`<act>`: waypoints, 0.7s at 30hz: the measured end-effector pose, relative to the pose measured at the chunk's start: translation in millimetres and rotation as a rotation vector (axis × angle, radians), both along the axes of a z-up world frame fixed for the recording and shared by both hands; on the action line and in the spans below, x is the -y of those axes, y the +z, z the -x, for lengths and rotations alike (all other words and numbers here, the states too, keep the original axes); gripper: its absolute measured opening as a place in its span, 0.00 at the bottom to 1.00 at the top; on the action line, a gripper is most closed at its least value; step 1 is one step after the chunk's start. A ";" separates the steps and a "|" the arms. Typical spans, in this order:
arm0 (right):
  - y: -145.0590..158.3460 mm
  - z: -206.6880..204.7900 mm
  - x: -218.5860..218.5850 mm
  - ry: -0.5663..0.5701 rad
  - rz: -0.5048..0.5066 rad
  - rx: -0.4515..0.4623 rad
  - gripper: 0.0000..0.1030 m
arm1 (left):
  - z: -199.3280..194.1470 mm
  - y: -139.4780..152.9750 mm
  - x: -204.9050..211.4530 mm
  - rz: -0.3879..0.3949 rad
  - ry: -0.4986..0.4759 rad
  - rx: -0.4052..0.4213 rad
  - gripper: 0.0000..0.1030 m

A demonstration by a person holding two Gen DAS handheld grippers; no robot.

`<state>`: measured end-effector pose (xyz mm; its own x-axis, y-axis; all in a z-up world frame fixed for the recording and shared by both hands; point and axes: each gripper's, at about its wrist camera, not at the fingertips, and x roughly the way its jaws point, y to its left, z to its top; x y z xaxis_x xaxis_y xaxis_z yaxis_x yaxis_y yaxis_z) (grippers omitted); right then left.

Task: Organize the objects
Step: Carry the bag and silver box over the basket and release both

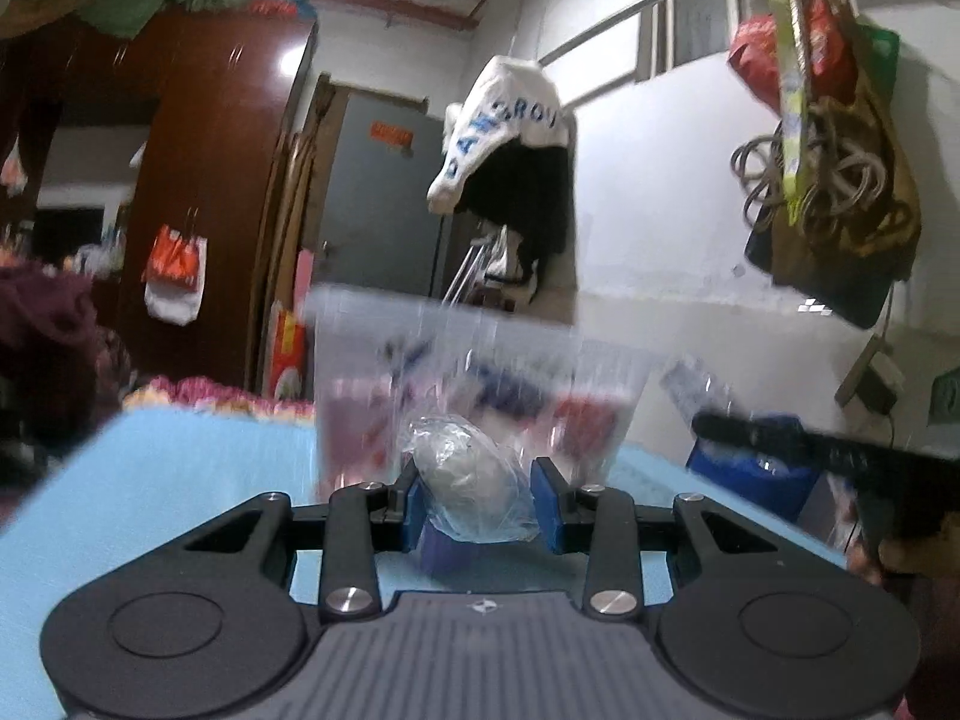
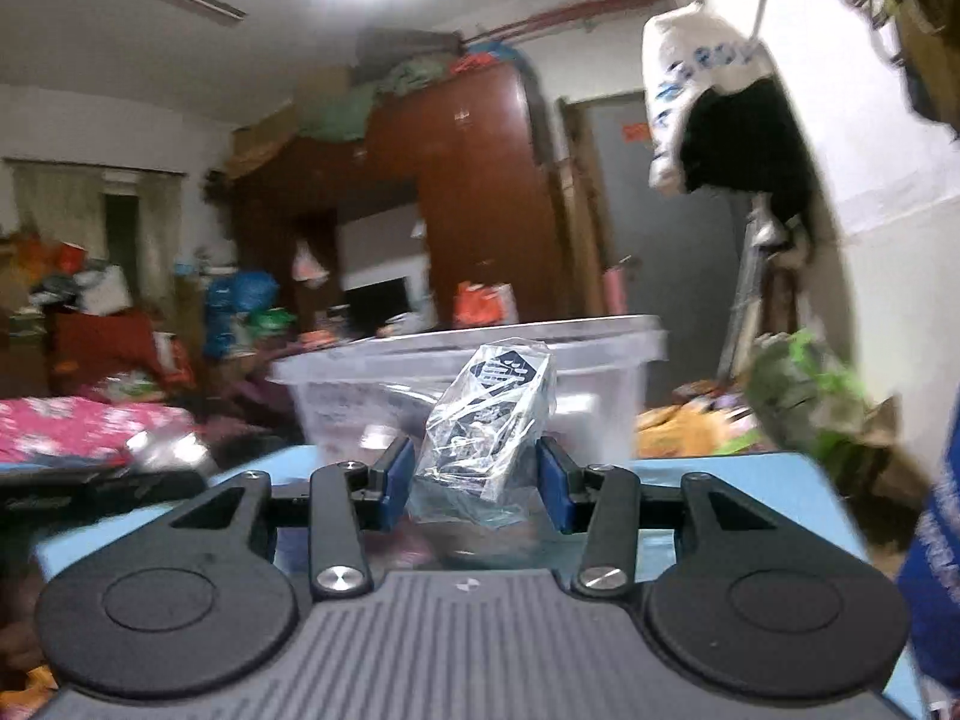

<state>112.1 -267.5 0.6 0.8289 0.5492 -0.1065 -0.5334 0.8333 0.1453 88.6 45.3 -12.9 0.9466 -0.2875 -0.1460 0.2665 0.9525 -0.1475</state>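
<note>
Tongs both loaded, left (image 1: 475, 501) clamped on a wrapped grey lump (image 1: 462, 468), right (image 2: 474, 477) on a bagged box (image 2: 489, 420), near the clear bin (image 2: 606, 354), drop-in likely next.

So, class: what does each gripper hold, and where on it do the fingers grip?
Left gripper: a grey rounded item in clear wrap, held by its sides. Right gripper: a plastic-wrapped dark box, by its lower sides.
</note>
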 end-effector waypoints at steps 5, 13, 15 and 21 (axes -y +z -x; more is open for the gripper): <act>60.2 -1.7 -28.7 -0.003 0.068 0.056 0.47 | -28.5 66.0 2.3 -0.017 0.004 0.036 0.39; 99.2 -63.7 -46.2 -0.065 0.138 0.013 0.47 | -78.4 114.2 19.7 -0.106 0.044 0.037 0.39; 96.1 -86.0 -52.4 -0.080 0.174 -0.028 0.47 | -105.7 114.4 22.6 -0.119 0.065 -0.018 0.39; 80.3 -131.1 -71.7 -0.090 0.285 -0.105 0.51 | -170.5 95.3 22.5 -0.091 0.060 -0.170 0.42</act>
